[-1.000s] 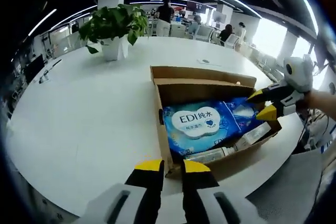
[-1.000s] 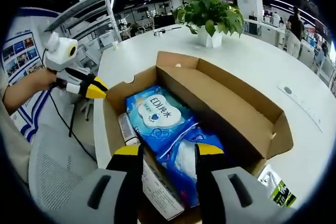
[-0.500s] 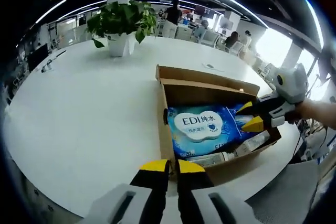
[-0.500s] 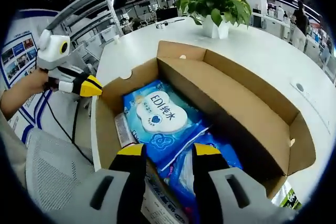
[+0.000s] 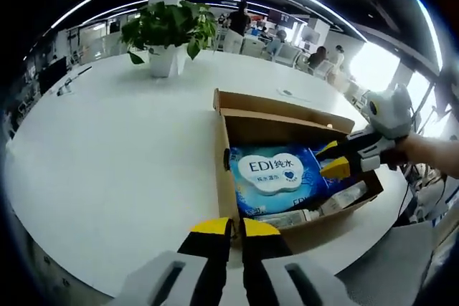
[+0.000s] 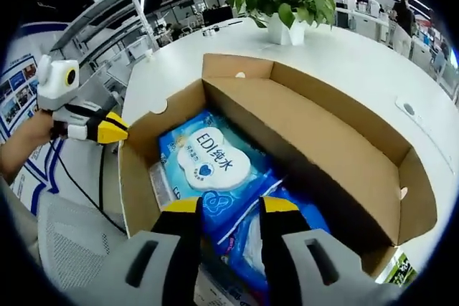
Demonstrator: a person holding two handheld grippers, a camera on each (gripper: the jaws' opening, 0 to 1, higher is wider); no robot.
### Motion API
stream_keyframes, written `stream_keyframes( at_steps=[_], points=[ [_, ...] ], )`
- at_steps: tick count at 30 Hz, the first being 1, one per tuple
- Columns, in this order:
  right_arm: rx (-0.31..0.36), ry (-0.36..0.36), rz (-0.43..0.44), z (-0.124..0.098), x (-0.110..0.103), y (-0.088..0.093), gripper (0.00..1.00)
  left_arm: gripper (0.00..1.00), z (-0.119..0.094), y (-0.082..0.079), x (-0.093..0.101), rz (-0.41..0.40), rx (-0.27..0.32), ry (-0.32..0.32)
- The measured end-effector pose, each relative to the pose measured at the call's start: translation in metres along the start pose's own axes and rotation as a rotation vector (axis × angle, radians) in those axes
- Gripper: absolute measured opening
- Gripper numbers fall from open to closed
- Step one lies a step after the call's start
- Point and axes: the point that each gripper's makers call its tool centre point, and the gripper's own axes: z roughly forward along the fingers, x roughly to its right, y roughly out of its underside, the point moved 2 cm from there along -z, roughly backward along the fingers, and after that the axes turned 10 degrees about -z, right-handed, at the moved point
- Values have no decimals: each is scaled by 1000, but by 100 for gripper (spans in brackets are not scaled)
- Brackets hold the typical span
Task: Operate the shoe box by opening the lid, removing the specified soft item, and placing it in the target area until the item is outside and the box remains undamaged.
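Inside open shoe box [image 6: 344, 155], wipes pack [image 6: 215, 170] beneath right gripper [image 6: 231, 206]

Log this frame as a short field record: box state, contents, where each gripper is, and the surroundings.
box: cardboard shoe box, lid open, on white table
contents: blue wet wipes pack, a second blue soft pack beside it, a clear bottle lying along one wall
right gripper: jaws apart, tips inside the box over the blue packs
left gripper: jaws nearly together, outside the box near its wall
surroundings: potted plant farther back on the table
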Motion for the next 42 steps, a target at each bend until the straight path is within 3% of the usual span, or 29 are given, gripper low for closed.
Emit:
stream_keyframes(
  at_steps=[24, 27, 29, 30, 42],
  points=[
    [-40, -38, 46, 25, -4, -2, 27, 5, -1, 0, 1, -19, 18, 13],
    [-44, -31, 54, 28, -2, -1, 19, 5, -1, 0, 1, -18, 19, 14],
    [-62, 41, -20, 27, 11, 1, 7, 5, -1, 0, 0, -22, 20, 15],
    [-55, 6, 1, 27, 5, 0, 8, 5, -1, 0, 0, -24, 20, 14],
    [1, 45, 33, 9, 4, -14, 1, 5, -2, -1, 1, -12, 16, 1]
  ],
)
